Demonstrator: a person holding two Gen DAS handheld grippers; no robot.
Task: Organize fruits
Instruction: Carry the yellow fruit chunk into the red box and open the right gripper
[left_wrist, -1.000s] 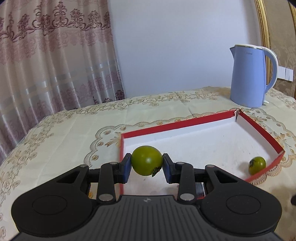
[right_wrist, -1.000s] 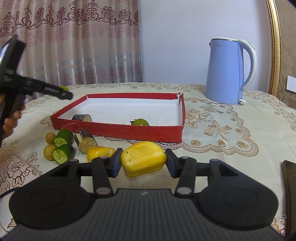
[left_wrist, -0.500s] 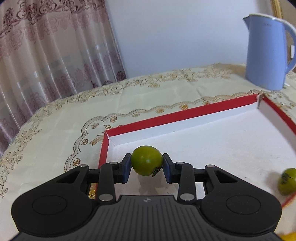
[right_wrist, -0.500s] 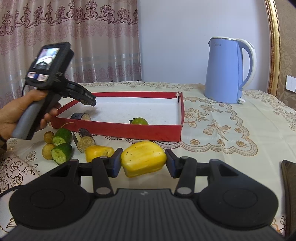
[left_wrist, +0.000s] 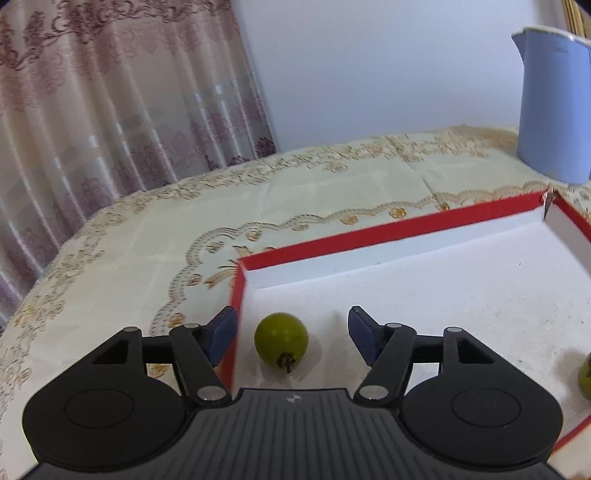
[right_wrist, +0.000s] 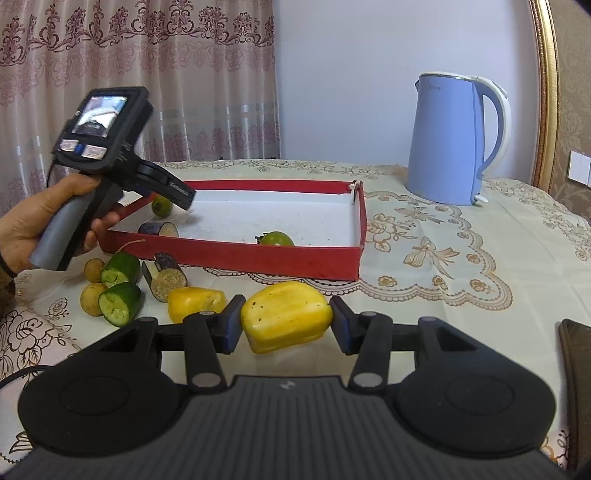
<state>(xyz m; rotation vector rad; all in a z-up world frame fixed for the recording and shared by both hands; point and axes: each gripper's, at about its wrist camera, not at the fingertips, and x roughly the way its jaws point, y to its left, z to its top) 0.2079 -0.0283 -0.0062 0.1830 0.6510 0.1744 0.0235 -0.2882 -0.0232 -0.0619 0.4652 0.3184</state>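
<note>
Two green tomatoes lie in the red tray (left_wrist: 388, 230); the left gripper (left_wrist: 291, 334), lower centre, jaws opening, frees one (left_wrist: 280, 339). The right gripper (right_wrist: 286, 325) clamps a yellow pepper piece (right_wrist: 286, 321), ready for placing.

The left gripper (left_wrist: 290, 334) has let go of the green tomato (left_wrist: 280, 339): its jaws are opening, pads clear of the fruit (gripped a second ago). The tomato now lies on the red tray's (left_wrist: 388, 232) white floor, beside its near-left corner.
</note>
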